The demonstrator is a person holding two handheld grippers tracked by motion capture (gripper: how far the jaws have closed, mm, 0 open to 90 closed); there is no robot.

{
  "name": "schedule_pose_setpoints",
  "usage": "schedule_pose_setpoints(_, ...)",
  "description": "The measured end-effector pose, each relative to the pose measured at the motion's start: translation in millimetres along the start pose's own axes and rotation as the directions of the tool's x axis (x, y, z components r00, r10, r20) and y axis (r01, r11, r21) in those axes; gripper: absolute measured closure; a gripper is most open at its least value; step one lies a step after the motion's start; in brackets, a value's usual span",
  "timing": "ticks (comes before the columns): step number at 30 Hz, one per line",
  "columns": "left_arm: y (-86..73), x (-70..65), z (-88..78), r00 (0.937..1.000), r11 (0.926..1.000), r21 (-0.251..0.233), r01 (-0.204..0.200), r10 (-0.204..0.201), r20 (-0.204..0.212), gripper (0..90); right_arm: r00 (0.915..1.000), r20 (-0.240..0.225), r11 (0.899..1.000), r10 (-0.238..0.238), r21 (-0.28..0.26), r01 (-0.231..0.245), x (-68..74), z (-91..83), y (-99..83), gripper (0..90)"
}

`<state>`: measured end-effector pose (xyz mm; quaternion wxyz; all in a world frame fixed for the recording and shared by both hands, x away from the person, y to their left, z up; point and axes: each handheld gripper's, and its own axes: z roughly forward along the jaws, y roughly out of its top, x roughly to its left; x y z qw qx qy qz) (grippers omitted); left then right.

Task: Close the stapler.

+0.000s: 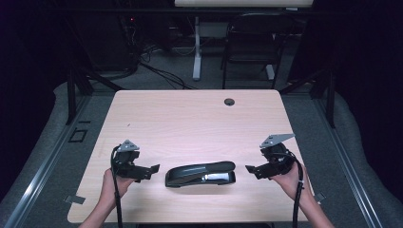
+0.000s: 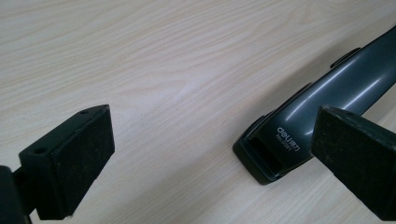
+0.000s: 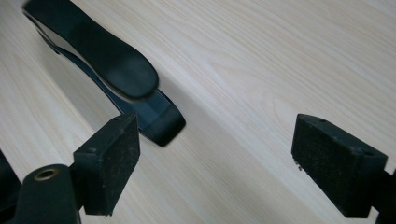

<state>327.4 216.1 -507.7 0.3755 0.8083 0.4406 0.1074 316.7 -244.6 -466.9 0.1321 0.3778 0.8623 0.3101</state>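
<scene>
Left claw (image 1: 155,169): wide, empty, near stapler's left end. Right claw (image 1: 249,169): wide, empty, just off right end. Stapler (image 1: 200,174): flat on worktop (image 1: 190,118), near edge, between claws. Advice: approach level, square to ends, close gently. Beyond: chair (image 1: 252,45).

Stapler between two grippers on the table

The stapler (image 1: 200,174) is laid lengthwise near the table's (image 1: 190,118) front edge; the left gripper (image 1: 153,170) is held just beside its left end, the right gripper (image 1: 249,169) near its right end.
</scene>
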Motion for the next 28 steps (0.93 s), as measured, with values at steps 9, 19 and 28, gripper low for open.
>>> schedule_pose_setpoints(9, 0.1, -0.5, 0.5, 1.0000, 1.0000, -0.001, 0.002, -0.002, -0.003, 0.2, 0.9950, 0.042, 0.994, 0.091, 0.055, -0.093, -24.8, 1.7, -25.5, 10.9)
schedule_pose_setpoints(19, 1.0, 0.0, 0.7, 1.0000, 1.0000, -0.001, -0.002, 0.002, 0.000, 0.3, 0.9875, 0.066, 0.975, 0.143, 0.162, -0.152, -44.4, 20.5, -39.3, 0.0)
schedule_pose_setpoints(28, 1.1, 0.6, 2.7, 1.0000, 1.0000, -0.002, 0.002, -0.002, -0.001, 0.2, 0.9870, 0.085, 0.961, 0.136, 0.231, -0.152, -55.2, 36.0, -47.5, 0.0)
